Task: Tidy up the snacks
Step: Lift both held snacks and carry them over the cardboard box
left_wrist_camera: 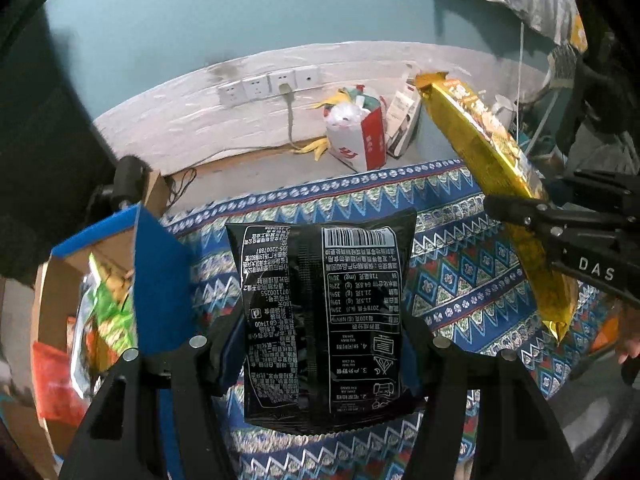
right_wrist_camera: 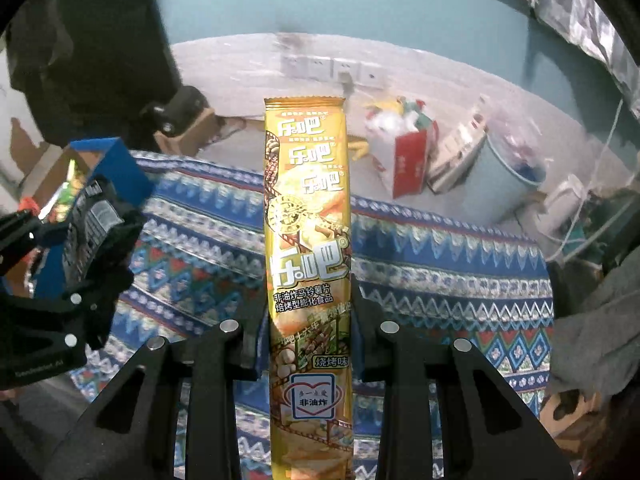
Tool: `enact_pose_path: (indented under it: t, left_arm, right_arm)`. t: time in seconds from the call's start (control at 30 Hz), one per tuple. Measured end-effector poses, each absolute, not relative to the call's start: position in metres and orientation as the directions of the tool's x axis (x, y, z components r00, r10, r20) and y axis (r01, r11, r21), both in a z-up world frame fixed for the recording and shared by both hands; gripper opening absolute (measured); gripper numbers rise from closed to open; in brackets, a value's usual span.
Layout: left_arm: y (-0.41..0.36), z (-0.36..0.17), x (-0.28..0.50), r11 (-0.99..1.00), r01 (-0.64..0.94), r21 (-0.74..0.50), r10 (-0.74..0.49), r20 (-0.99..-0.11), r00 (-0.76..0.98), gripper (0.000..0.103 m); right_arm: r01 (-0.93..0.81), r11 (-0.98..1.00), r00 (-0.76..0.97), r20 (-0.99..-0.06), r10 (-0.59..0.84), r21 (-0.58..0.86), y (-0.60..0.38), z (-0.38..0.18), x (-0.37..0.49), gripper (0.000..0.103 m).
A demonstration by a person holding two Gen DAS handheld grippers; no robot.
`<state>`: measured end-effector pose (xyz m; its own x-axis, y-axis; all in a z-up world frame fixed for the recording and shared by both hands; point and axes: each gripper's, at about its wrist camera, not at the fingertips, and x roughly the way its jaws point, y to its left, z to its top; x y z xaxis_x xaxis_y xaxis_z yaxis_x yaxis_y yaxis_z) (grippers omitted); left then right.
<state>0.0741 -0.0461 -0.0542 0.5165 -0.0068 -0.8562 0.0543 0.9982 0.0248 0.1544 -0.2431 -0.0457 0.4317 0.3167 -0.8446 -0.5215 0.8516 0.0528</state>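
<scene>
My left gripper (left_wrist_camera: pixel 320 344) is shut on a black snack bag (left_wrist_camera: pixel 320 300) with white print and holds it above the patterned cloth (left_wrist_camera: pixel 452 284). My right gripper (right_wrist_camera: pixel 308 320) is shut on a long yellow chip pack (right_wrist_camera: pixel 306 240) and holds it upright. In the left wrist view the yellow pack (left_wrist_camera: pixel 492 160) and the right gripper (left_wrist_camera: pixel 532 220) are at the right. In the right wrist view the left gripper (right_wrist_camera: pixel 86 264) with the black bag (right_wrist_camera: pixel 92 220) is at the left. A blue-edged cardboard box (left_wrist_camera: pixel 156 280) with several snack bags (left_wrist_camera: pixel 112 312) inside stands at the left.
The blue patterned cloth (right_wrist_camera: pixel 440 264) covers the work surface. On the floor behind stand a red-and-white bag of rubbish (left_wrist_camera: pixel 360 132), a light blue bin (right_wrist_camera: pixel 504 176) and wall sockets (left_wrist_camera: pixel 268 84) with a cable. A dark cabinet (left_wrist_camera: pixel 36 140) is at the left.
</scene>
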Motion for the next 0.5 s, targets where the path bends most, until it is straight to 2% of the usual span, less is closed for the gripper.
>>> enact_pose_path:
  t: [0.1, 0.37, 0.5]
  left_arm:
    - [-0.033, -0.051, 0.067, 1.000, 0.023, -0.007, -0.018, -0.860, 0.511, 0.064]
    - [-0.002, -0.028, 0.046, 0.999, -0.016, 0.045, 0.046, -0.808, 0.588, 0.064]
    - [0.015, -0.026, 0.037, 0.999, -0.036, 0.023, 0.040, -0.807, 0.589, 0.064]
  right_arm:
    - [-0.548, 0.834, 0.434, -0.832, 0.346, 0.061, -0.232, -0.036, 0.148, 0.029]
    - [-0.610, 0.789, 0.423, -0.811, 0.404, 0.074, -0.204, -0.020, 0.133, 0.029]
    - [-0.630, 0.772, 0.412, -0.807, 0.423, 0.083, -0.190, -0.016, 0.130, 0.029]
